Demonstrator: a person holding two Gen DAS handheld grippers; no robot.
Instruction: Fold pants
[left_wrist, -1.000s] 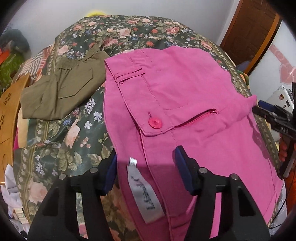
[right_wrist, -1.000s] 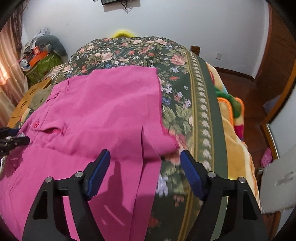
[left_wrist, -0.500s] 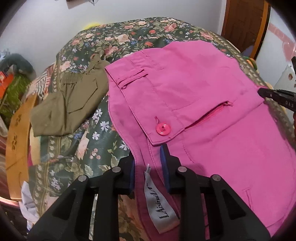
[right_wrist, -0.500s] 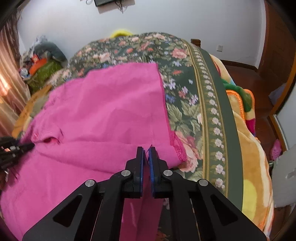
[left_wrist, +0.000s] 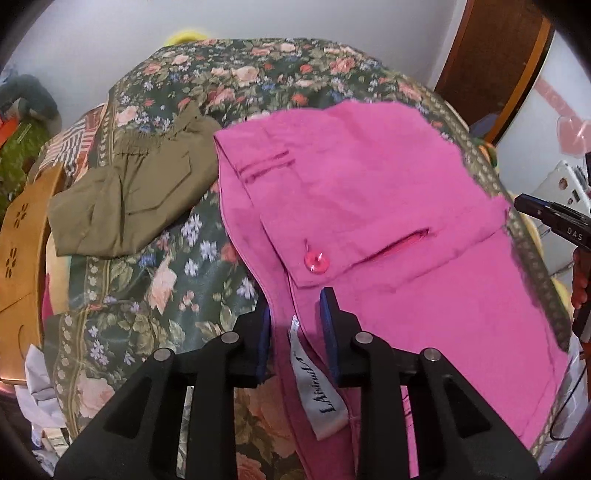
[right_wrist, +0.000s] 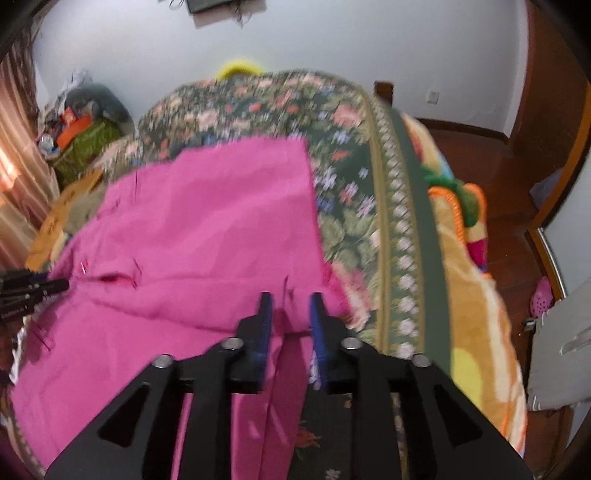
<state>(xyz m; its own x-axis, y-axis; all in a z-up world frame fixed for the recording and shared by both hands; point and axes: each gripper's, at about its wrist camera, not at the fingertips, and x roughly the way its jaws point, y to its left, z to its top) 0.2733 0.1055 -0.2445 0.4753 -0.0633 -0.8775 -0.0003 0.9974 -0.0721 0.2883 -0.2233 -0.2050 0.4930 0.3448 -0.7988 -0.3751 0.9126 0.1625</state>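
Observation:
Pink pants (left_wrist: 369, 206) lie on a floral bedspread (left_wrist: 155, 280), waistband and pink button (left_wrist: 316, 263) toward me, with a white label (left_wrist: 317, 391). My left gripper (left_wrist: 295, 314) straddles the waistband edge near the label with a narrow gap between the jaws, the cloth running between them. In the right wrist view the pants (right_wrist: 207, 229) are partly folded. My right gripper (right_wrist: 290, 317) has its jaws a little apart around the leg fabric at the pants' right edge. The right gripper also shows at the right edge of the left wrist view (left_wrist: 546, 218).
Folded olive-green pants (left_wrist: 129, 199) lie on the bed left of the pink pair. A wooden board (left_wrist: 22, 258) stands at the bed's left side. The bed's right edge (right_wrist: 424, 236) drops to an orange blanket and wooden floor. A wall lies behind.
Both grippers went from wide open to closed on the pants, and now their jaws have parted slightly. The right view has lifted and is motion-blurred; the fabric edge has bunched.

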